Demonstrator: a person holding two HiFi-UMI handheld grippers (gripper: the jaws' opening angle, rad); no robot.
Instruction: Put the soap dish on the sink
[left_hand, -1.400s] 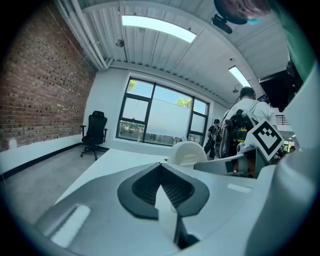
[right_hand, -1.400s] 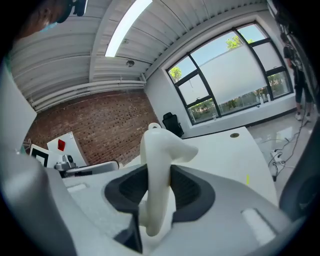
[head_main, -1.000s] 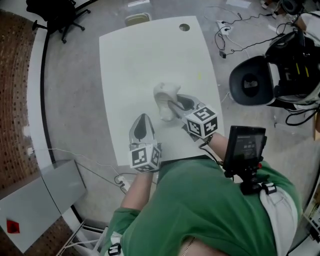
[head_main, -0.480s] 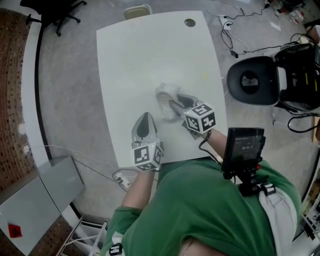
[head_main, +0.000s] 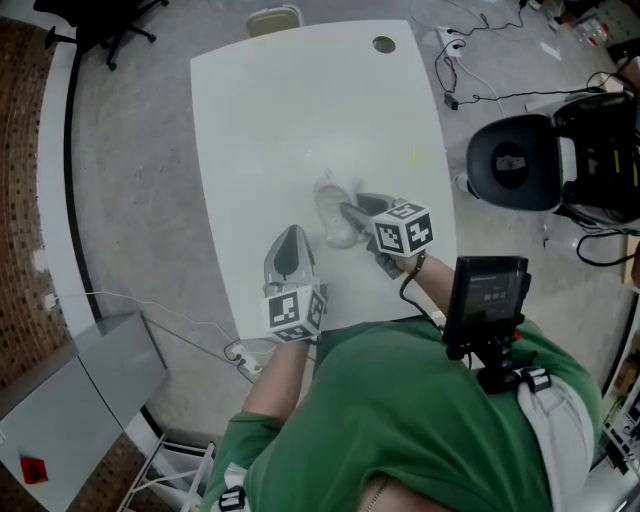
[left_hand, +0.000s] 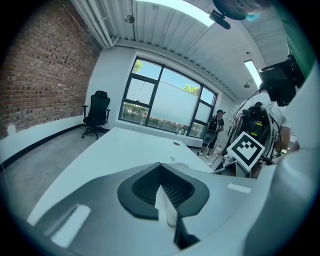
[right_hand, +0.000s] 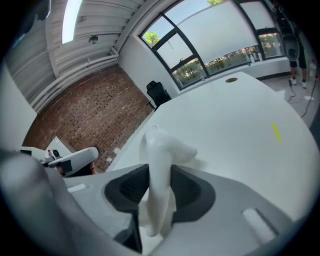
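A white glossy soap dish (head_main: 331, 203) hangs just over the white table (head_main: 290, 110), near its middle. My right gripper (head_main: 347, 213) is shut on the dish and comes at it from the right. In the right gripper view the soap dish (right_hand: 161, 150) stands on edge between the dark pads of my right gripper (right_hand: 160, 174), its top sticking out past them. My left gripper (head_main: 288, 236) is to the lower left of the dish, apart from it, pointing up the table. In the left gripper view my left gripper (left_hand: 161, 168) has its jaws together with nothing held. No sink shows in any view.
The table has a round cable hole (head_main: 384, 44) at its far end and a small yellow mark (head_main: 413, 154) to the right. A black office chair (head_main: 510, 165) stands on the right among floor cables. A grey cabinet (head_main: 60, 400) is at the lower left.
My right gripper has sunk a little toward the tabletop with the soap dish still in it and has rolled slightly. The left gripper has dropped slightly and stays shut.
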